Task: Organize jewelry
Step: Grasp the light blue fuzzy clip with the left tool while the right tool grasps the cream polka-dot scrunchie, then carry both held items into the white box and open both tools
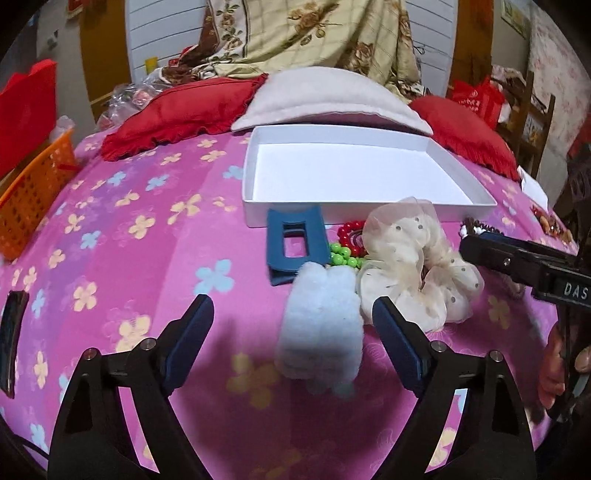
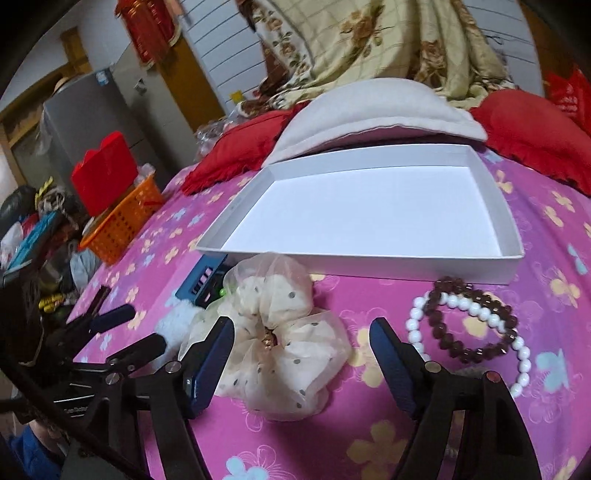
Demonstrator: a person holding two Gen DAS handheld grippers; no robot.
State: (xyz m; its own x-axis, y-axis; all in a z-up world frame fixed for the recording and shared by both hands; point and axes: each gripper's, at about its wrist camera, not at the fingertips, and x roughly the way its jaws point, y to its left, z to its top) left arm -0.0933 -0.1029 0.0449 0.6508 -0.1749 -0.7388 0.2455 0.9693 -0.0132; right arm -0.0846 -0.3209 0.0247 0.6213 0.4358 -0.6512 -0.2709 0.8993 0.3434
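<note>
An empty white tray (image 1: pixel 255 212) (image 2: pixel 509 267) lies on the pink flowered bedspread. In front of it lie a blue claw clip (image 1: pixel 295 245), red beads (image 1: pixel 349 230), green beads (image 1: pixel 343 256), a fluffy white clip (image 1: pixel 321 325) and a cream dotted scrunchie (image 1: pixel 413 258) (image 2: pixel 280 332). A white bead bracelet (image 2: pixel 469 306) and a brown bead bracelet (image 2: pixel 476 321) lie to the right. My left gripper (image 1: pixel 293 312) is open, its jaws either side of the fluffy clip. My right gripper (image 2: pixel 301 332) is open around the scrunchie; it also shows in the left wrist view (image 1: pixel 480 247).
Red cushions (image 1: pixel 177 114) and a pale pillow (image 1: pixel 332 96) lie behind the tray. An orange basket (image 1: pixel 33 192) (image 2: pixel 125 221) stands at the left bed edge. A dark flat object (image 1: pixel 13 332) lies at far left. A floral blanket (image 1: pixel 314 33) hangs behind.
</note>
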